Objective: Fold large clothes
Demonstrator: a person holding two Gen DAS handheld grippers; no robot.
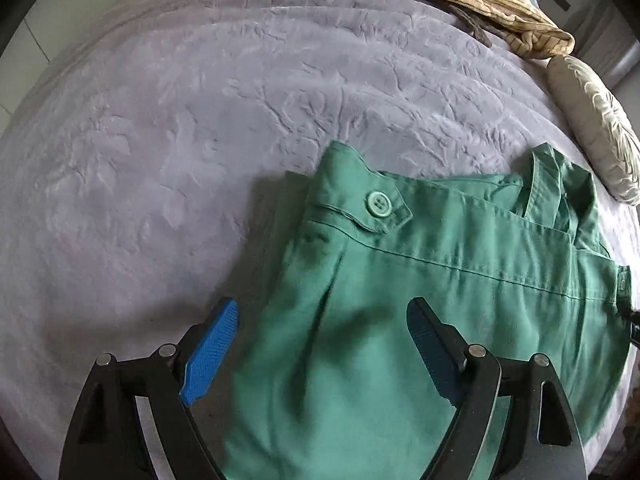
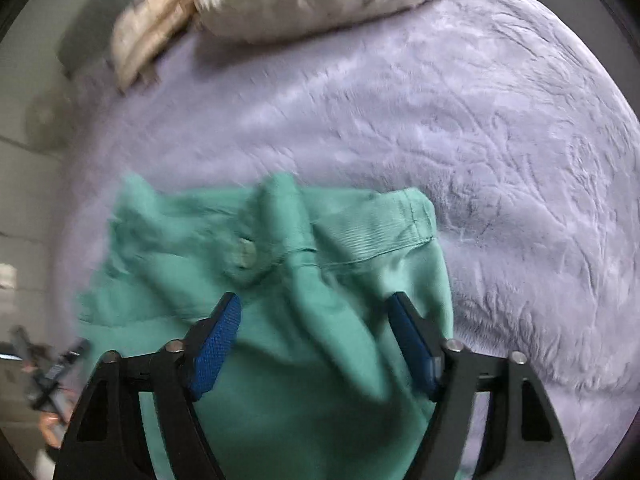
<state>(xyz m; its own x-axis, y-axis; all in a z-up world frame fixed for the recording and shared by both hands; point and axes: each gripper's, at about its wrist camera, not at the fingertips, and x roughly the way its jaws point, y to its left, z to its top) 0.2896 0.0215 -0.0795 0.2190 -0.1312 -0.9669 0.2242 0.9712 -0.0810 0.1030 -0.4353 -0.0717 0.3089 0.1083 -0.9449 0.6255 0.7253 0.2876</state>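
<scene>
Left wrist: green trousers [image 1: 400, 320] folded, buttoned.

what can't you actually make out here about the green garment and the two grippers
- Green garment: its lower part runs off the bottom edge in both wrist views, so its full length and fold state are unknown.
- Left gripper: jaws open over the garment; contact with the cloth can't be judged.
- Right gripper: open, but motion blur smears the cloth and button.
- Beige cloth: cut off by the top edge.
</scene>
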